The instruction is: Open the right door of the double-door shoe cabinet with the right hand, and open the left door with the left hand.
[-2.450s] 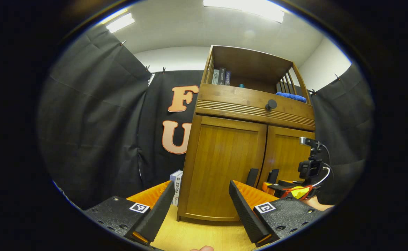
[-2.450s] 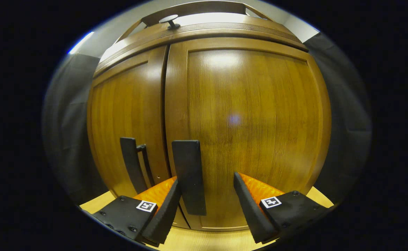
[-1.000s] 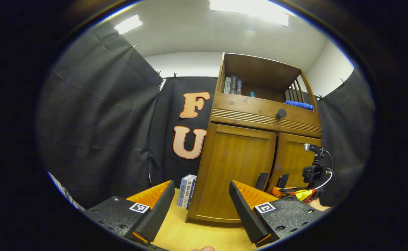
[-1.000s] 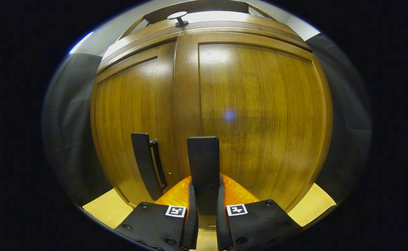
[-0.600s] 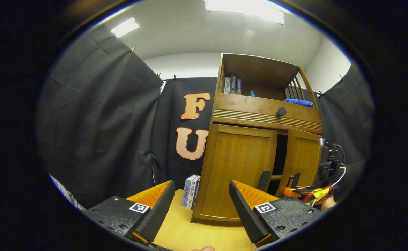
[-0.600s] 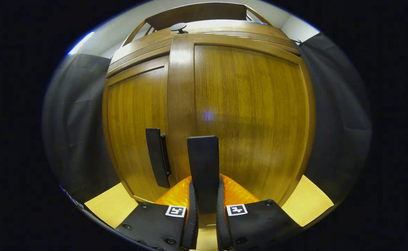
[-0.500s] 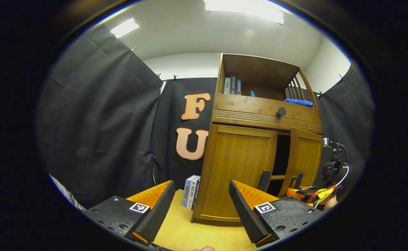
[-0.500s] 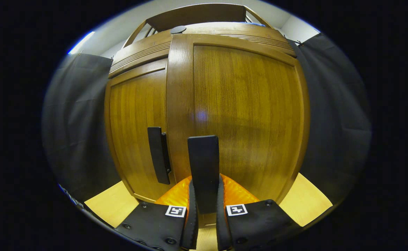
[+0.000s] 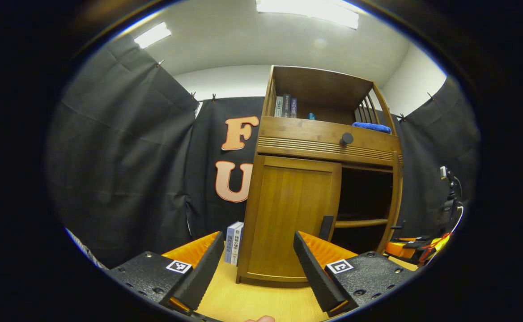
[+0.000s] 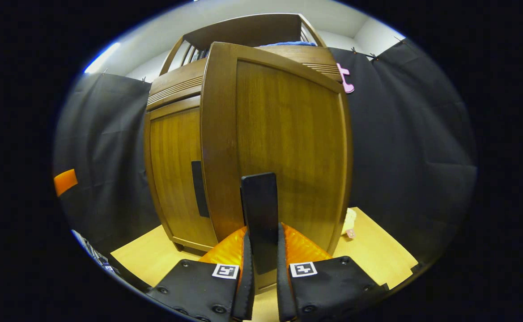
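The wooden shoe cabinet (image 9: 324, 134) stands ahead in the left gripper view. Its left door (image 9: 295, 214) is closed, with a dark upright handle (image 9: 326, 227) at its inner edge. My left gripper (image 9: 259, 250) is open and empty, some way in front of that door. The right door (image 10: 283, 143) is swung out wide, and my right gripper (image 10: 261, 250) is shut on its dark handle (image 10: 259, 210). In the left gripper view this door (image 9: 394, 201) shows edge-on, with the right gripper (image 9: 406, 247) low beside it. The dark inside holds a shelf (image 9: 362, 222).
Books (image 9: 233, 241) stand on the wooden floor (image 9: 252, 304) against the cabinet's left side. Above the doors are a drawer with a round knob (image 9: 346, 138), more books (image 9: 286, 105) and a blue cloth (image 9: 371, 127). A small pale object (image 10: 348, 221) lies right of the open door.
My right gripper closed on the right door's handle and pulled the door from closed to wide open. The left gripper stayed open and drew back slightly from the cabinet.
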A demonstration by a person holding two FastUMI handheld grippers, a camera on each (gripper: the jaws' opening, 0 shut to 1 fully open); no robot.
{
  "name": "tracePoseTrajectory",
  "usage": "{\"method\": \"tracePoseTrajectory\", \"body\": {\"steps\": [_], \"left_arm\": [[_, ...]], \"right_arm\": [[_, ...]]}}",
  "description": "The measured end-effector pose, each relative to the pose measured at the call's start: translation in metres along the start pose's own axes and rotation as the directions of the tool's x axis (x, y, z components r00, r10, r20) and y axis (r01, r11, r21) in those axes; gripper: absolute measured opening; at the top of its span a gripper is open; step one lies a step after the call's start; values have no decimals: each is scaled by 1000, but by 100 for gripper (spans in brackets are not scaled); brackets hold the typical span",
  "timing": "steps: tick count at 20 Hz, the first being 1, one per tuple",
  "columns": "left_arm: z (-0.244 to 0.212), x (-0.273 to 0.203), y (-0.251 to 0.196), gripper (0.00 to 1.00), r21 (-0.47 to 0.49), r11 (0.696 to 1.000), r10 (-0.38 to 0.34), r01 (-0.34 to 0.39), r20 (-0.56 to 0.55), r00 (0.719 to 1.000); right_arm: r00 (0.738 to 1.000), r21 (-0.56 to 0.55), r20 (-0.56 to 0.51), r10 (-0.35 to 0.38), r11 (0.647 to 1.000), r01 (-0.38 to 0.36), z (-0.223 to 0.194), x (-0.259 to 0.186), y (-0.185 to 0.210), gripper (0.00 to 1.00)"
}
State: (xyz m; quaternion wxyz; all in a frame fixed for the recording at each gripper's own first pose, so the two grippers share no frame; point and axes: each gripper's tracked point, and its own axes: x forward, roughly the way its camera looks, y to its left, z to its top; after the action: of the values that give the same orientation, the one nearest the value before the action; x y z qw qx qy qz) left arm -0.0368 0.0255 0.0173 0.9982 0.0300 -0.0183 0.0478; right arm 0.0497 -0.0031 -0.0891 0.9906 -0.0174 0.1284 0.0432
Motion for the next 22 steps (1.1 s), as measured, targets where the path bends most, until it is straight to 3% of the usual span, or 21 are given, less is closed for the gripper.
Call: {"method": "tracePoseTrajectory", "body": {"steps": [7,8,9,16,17,18,20,21,22], "left_arm": [[0,6,-14,94,-1,999,-32,32,10,999],[-1,7,-16,94,-5,999,-36,36,8,999],[-3,8,-18,92,-10,999,-41,41,5,999],[-8,10,-32,95,-22,997,-76,76,0,997],[-9,11,-35,95,-28,996,-83,82,-2,997],[-11,11,-37,95,-33,996,-88,88,-5,996],[-13,13,-40,95,-37,995,-96,95,-10,995],[-14,13,-41,95,-38,994,-98,98,-11,995],[-16,14,-41,95,-38,994,-99,98,-13,995]], "right_arm": [[999,-12,10,-32,999,32,-2,-30,-31,28],[999,-6,11,-39,999,39,-2,-34,-36,33],[999,-1,11,-48,999,48,-1,-37,-41,22],[990,-30,13,-141,990,141,-4,-58,-75,22],[988,-40,13,-153,987,153,-3,-59,-80,27],[986,-48,13,-163,985,164,-2,-60,-84,22],[983,-51,4,-183,982,183,-8,-62,-93,27],[981,-51,4,-196,979,196,-9,-66,-97,22],[978,-49,7,-207,977,207,-10,-68,-101,27]]}}
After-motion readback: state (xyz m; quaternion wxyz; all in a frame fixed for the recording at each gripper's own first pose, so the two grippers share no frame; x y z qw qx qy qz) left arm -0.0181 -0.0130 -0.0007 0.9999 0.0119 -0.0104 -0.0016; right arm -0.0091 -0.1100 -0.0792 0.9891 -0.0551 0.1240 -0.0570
